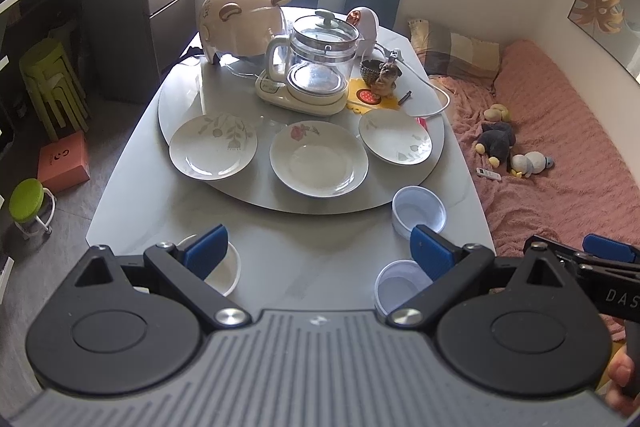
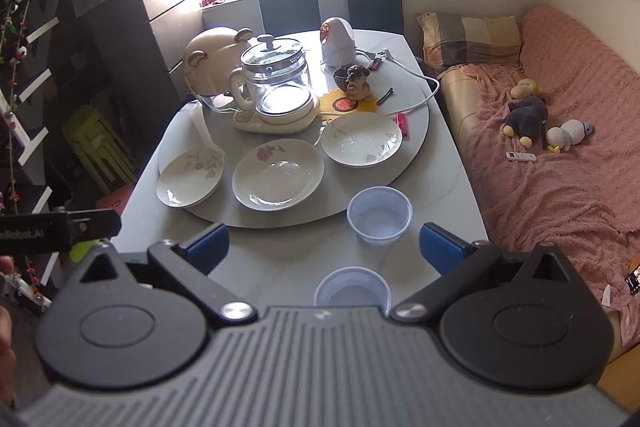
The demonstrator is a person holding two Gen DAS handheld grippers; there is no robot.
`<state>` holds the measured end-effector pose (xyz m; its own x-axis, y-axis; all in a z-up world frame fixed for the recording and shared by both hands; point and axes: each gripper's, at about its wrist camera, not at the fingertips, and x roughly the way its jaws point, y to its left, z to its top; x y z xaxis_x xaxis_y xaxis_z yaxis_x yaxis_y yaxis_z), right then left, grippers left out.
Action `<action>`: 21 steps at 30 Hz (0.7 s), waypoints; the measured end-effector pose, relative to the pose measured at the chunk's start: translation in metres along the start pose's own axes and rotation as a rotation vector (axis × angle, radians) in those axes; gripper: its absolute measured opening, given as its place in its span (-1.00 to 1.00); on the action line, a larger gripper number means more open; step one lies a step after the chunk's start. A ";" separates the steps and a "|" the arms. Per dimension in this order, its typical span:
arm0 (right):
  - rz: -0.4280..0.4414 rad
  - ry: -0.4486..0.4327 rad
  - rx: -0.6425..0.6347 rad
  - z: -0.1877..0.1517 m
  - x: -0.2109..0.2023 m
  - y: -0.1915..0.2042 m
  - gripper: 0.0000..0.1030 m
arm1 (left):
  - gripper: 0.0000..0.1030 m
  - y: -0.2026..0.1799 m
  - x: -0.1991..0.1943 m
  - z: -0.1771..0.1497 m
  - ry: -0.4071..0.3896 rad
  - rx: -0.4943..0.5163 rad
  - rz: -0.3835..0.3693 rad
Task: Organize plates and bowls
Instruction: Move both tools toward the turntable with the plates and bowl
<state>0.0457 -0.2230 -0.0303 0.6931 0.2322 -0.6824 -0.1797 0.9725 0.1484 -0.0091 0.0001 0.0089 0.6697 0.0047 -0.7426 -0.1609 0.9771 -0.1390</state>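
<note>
Three white plates lie on the grey turntable: a left plate, a middle plate with a pink flower and a right plate. Two clear plastic bowls stand on the table: a far one and a near one. A white bowl sits at the near left, partly behind my left finger. My left gripper is open and empty above the table's near edge. My right gripper is open and empty, above the near clear bowl.
A glass kettle on its base, a beige bear-eared cooker, a white appliance, a dog figurine and a white cable crowd the table's far half. A pink-covered sofa with plush toys lies right. Green stools stand left.
</note>
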 end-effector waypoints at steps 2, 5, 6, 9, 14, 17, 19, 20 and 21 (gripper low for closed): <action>-0.001 -0.003 0.001 0.000 0.000 0.000 1.00 | 0.93 -0.001 0.000 -0.001 0.000 0.006 -0.003; -0.002 -0.003 0.001 0.000 -0.001 0.000 1.00 | 0.93 -0.001 0.000 -0.001 0.003 0.008 -0.005; -0.003 -0.004 0.002 0.000 -0.001 -0.001 1.00 | 0.93 -0.001 0.000 -0.001 0.003 0.008 -0.005; -0.007 -0.005 0.004 0.001 0.000 -0.001 1.00 | 0.93 -0.001 0.000 -0.001 0.003 0.006 -0.010; -0.015 -0.007 0.001 -0.001 -0.002 -0.001 1.00 | 0.93 -0.005 0.001 -0.002 0.009 0.015 -0.021; -0.015 -0.002 0.007 -0.001 -0.001 0.000 1.00 | 0.93 -0.006 0.002 -0.002 0.014 0.019 -0.021; -0.016 -0.003 0.004 0.000 -0.001 0.000 1.00 | 0.93 -0.005 0.004 0.001 0.016 0.025 -0.018; -0.014 -0.002 0.004 0.000 -0.001 -0.001 1.00 | 0.93 -0.005 0.005 0.001 0.018 0.028 -0.014; -0.014 0.000 0.002 0.000 0.000 -0.001 1.00 | 0.93 -0.004 0.006 0.002 0.019 0.030 -0.014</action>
<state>0.0458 -0.2245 -0.0302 0.6953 0.2190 -0.6845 -0.1691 0.9756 0.1403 -0.0031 -0.0038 0.0064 0.6574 -0.0129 -0.7534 -0.1298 0.9830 -0.1302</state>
